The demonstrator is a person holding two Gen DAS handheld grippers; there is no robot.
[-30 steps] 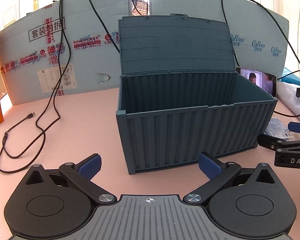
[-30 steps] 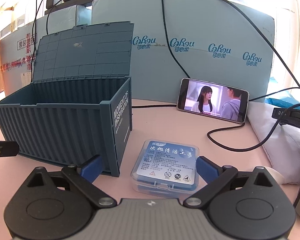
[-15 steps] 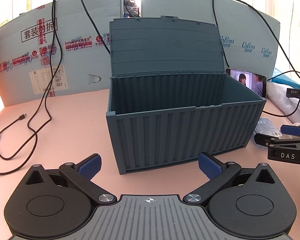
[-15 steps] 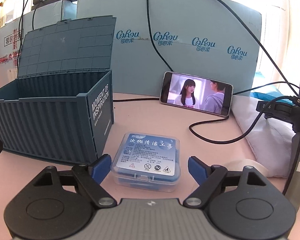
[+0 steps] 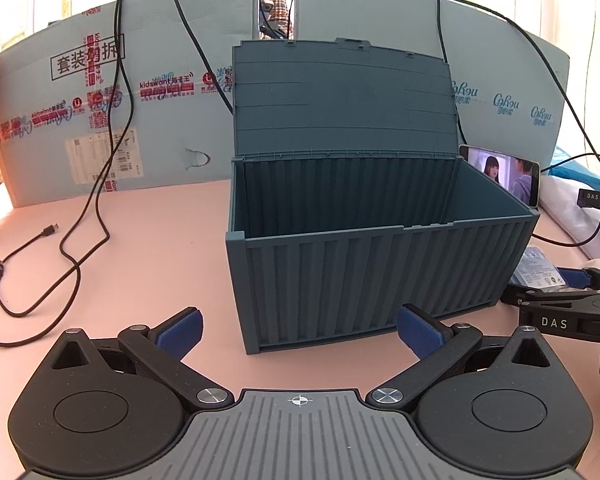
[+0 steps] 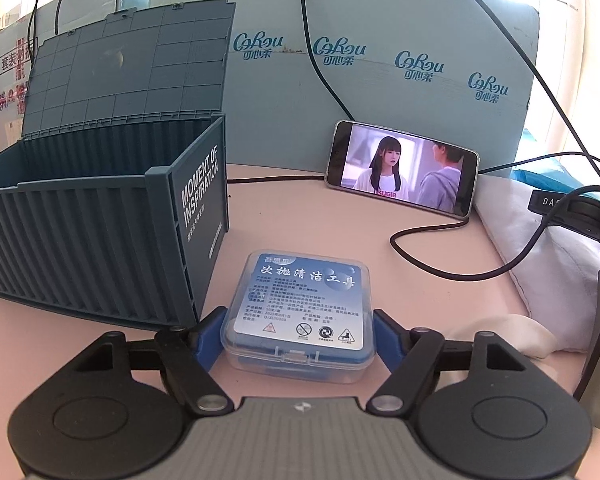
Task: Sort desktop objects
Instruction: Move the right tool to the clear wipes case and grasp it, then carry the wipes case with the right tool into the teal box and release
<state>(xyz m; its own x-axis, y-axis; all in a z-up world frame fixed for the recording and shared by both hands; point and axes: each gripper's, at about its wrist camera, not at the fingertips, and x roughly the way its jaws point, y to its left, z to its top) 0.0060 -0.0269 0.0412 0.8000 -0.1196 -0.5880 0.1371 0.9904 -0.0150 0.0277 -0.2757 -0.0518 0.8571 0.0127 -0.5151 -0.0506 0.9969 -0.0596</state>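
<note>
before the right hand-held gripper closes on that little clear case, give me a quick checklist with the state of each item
1. Clear plastic case sits between the blue pads of the right hand-held gripper: ok.
2. Pads touching the case sides: cannot tell; they look close, with the jaws spread.
3. Case lid latched: cannot tell.
4. Blue container box has its lid up, ready to take the case: ok.
5. Box interior free of other items: cannot tell; its floor is hidden.
6. Left hand-held gripper is open, holds nothing, and sits in front of the box, away from the case: ok.
</note>
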